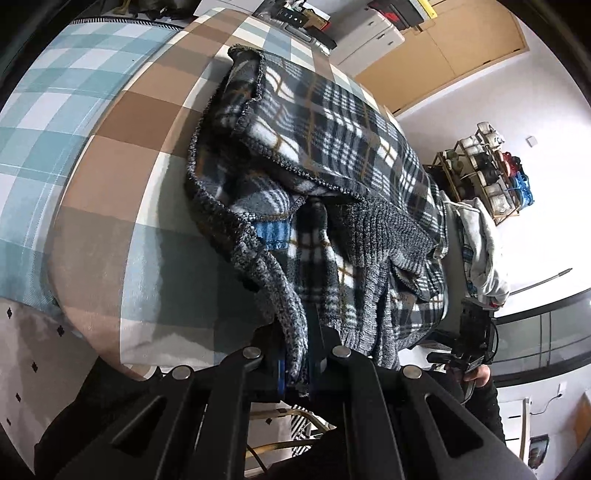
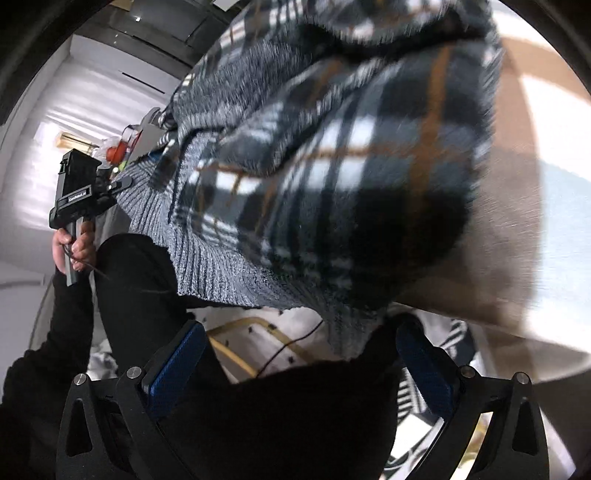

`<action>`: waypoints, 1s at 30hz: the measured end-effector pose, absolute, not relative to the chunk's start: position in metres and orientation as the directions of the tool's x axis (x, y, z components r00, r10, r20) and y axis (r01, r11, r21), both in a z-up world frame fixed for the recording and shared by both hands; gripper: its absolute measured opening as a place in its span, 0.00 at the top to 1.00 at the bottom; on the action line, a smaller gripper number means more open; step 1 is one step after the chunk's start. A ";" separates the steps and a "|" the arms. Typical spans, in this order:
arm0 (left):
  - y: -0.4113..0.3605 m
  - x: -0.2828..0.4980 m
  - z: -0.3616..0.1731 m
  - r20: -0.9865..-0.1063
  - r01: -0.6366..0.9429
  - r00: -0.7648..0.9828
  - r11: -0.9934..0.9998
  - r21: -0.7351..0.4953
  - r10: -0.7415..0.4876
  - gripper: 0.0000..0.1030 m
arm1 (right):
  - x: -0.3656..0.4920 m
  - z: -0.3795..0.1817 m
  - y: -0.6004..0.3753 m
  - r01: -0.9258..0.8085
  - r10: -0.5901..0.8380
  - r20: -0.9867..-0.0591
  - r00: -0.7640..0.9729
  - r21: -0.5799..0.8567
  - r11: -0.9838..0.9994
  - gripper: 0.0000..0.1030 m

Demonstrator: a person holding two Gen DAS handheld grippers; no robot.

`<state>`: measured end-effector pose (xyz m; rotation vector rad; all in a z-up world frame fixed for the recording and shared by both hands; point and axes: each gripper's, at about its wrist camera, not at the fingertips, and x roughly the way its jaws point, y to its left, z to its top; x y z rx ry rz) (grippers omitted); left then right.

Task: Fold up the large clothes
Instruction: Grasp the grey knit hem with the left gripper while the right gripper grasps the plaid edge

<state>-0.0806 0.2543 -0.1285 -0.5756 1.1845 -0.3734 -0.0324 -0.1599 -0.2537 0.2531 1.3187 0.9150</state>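
Observation:
A large grey knit garment with navy, white and tan plaid fleece lining (image 1: 332, 155) lies bunched on the checked bed (image 1: 122, 147). My left gripper (image 1: 297, 369) is shut on its grey knit edge (image 1: 291, 332) at the bed's near edge. In the right wrist view the same garment (image 2: 332, 166) fills the frame, blurred. My right gripper (image 2: 299, 365) is open, its blue pads (image 2: 173, 365) wide apart just below the garment's ribbed hem (image 2: 221, 280), holding nothing. The left gripper (image 2: 77, 199) shows at the far left in that view, in a hand.
A white garment (image 1: 480, 243) lies on the bed beyond the plaid one. A shelf with shoes (image 1: 487, 166) stands by the wall. A wooden cabinet (image 1: 443, 48) and storage boxes (image 1: 369, 33) are behind the bed. My dark clothing (image 2: 295, 424) sits between the right fingers.

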 end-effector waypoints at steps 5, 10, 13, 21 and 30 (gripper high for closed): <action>0.246 -0.076 -0.137 -0.785 -0.020 0.315 0.823 -0.568 -0.534 0.97 | -0.031 -0.265 -0.174 -0.365 0.808 -0.585 0.071 0.738 0.567 0.00; 0.250 -0.072 -0.140 -0.795 -0.031 0.303 0.828 -0.560 -0.526 0.97 | -0.040 -0.277 -0.185 -0.349 0.858 -0.494 0.143 0.786 0.511 0.55; 0.254 -0.072 -0.139 -0.801 -0.039 0.308 0.834 -0.550 -0.514 0.97 | -0.053 -0.278 -0.188 -0.368 0.894 -0.424 0.145 0.816 0.447 0.75; 0.251 -0.072 -0.147 -0.833 -0.071 0.272 0.853 -0.517 -0.482 0.93 | -0.074 -0.254 -0.201 -0.411 0.956 -0.197 0.216 0.870 0.272 0.82; 0.262 -0.078 -0.153 -0.830 -0.108 0.251 0.838 -0.535 -0.497 0.65 | -0.046 -0.240 -0.191 -0.309 0.924 -0.317 0.213 0.875 0.371 0.81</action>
